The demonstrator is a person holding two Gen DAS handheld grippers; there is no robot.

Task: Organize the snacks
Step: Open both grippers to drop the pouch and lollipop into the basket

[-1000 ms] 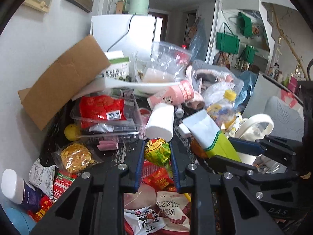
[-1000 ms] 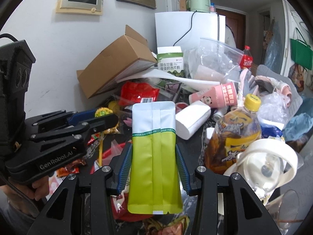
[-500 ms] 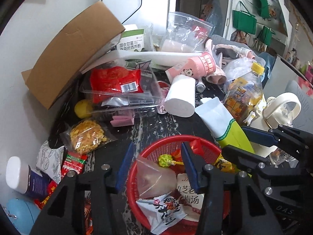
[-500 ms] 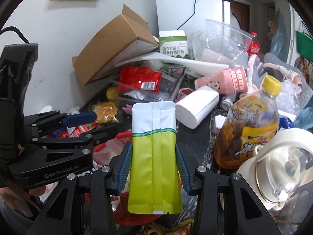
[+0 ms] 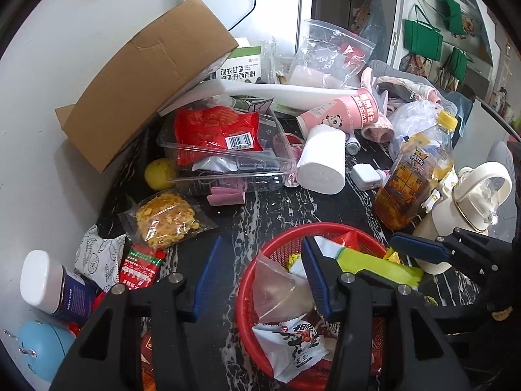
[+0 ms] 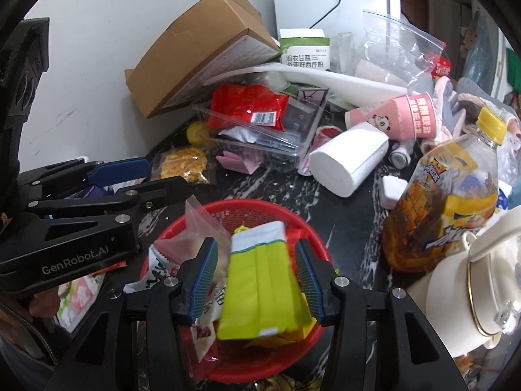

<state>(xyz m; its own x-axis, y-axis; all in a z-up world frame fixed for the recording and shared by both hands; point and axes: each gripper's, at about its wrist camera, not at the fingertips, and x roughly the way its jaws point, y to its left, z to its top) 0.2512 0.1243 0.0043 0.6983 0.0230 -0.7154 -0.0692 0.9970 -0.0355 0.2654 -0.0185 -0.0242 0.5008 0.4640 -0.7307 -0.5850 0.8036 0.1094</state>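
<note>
A red mesh basket [image 5: 286, 238] sits on the dark marble table and holds several snack packets. My left gripper [image 5: 262, 241] hangs open over the basket's left rim with nothing between its fingers. In the right wrist view my right gripper [image 6: 256, 244] is above the basket [image 6: 247, 203] and its jaws are opening. A green and white pouch [image 6: 260, 286] lies tilted on the pile between them, and the pads stand clear of its sides. The same pouch [image 5: 374, 260] shows at the basket's right side in the left wrist view. My left gripper [image 6: 162, 176] reaches in from the left.
Loose on the table left of the basket are a bag of yellow flakes [image 5: 166, 218], a red packet [image 5: 140, 265] and a white patterned packet [image 5: 97, 257]. A tea bottle [image 5: 416, 176] and a cream kettle [image 5: 469, 205] crowd the right. A paper roll [image 5: 322, 163], clear tray [image 5: 228, 163] and cardboard box [image 5: 146, 75] stand behind.
Both grippers have come down over the red basket. The left one let go of a small wrapped candy and opened. The right jaws have spread, and the green pouch has dropped onto the pile.
</note>
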